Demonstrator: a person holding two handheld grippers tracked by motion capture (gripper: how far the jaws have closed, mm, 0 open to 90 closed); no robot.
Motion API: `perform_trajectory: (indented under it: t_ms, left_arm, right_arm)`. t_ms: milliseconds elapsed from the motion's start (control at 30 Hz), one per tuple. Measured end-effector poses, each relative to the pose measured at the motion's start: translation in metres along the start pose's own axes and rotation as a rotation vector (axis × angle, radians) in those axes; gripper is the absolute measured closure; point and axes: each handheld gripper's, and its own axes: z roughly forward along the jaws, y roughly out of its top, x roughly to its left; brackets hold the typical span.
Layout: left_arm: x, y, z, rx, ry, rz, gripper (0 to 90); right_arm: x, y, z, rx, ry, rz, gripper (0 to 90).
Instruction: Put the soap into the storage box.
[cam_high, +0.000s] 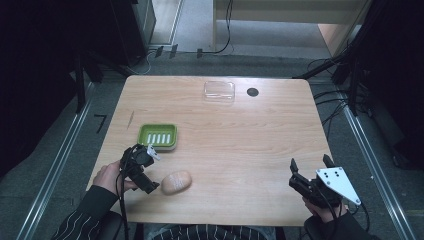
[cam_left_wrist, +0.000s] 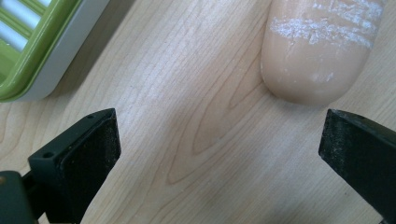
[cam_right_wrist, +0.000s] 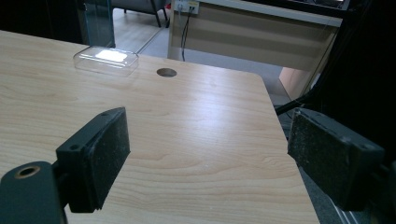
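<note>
A pale beige soap bar (cam_high: 176, 182) lies near the table's front left; the left gripper view shows its rounded end (cam_left_wrist: 317, 51) with white scuffs. My left gripper (cam_high: 148, 171) is open just left of the bar, its jaws wide over bare wood (cam_left_wrist: 219, 154). A green soap dish (cam_high: 157, 136) with white slots sits behind it, and its corner (cam_left_wrist: 32, 46) appears at the upper left of the left gripper view. A clear plastic lid (cam_high: 219, 91) rests at the table's far side (cam_right_wrist: 106, 59). My right gripper (cam_high: 310, 166) is open at the front right corner, holding nothing (cam_right_wrist: 208, 154).
A round dark cable hole (cam_high: 252, 92) sits in the tabletop right of the lid (cam_right_wrist: 166, 72). The table's right edge (cam_right_wrist: 285, 154) runs close beside my right gripper. Cables and dark stands surround the table on the floor.
</note>
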Motion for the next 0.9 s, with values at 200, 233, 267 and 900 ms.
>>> perform_trajectory:
  t_ms: [200, 233, 267, 900]
  left_arm:
    - [-0.0007, 0.0003, 0.0001, 0.004, -0.006, 0.005, 0.0]
    - [-0.0007, 0.0003, 0.0001, 0.004, -0.006, 0.005, 0.0]
    - [-0.0008, 0.0006, 0.0003, 0.006, -0.007, 0.008, 0.0]
    - [-0.005, 0.0057, -0.006, -0.012, -0.03, 0.007, 0.0]
  right_arm:
    - [0.0012, 0.0003, 0.0003, -0.004, 0.0, -0.009, 13.6]
    - [0.0012, 0.0003, 0.0003, -0.004, 0.0, -0.009, 13.6]
    - [0.0014, 0.0004, 0.0001, -0.004, -0.003, -0.009, 13.6]
    - [0.0042, 0.0008, 0.0014, 0.0, 0.002, -0.031, 13.6]
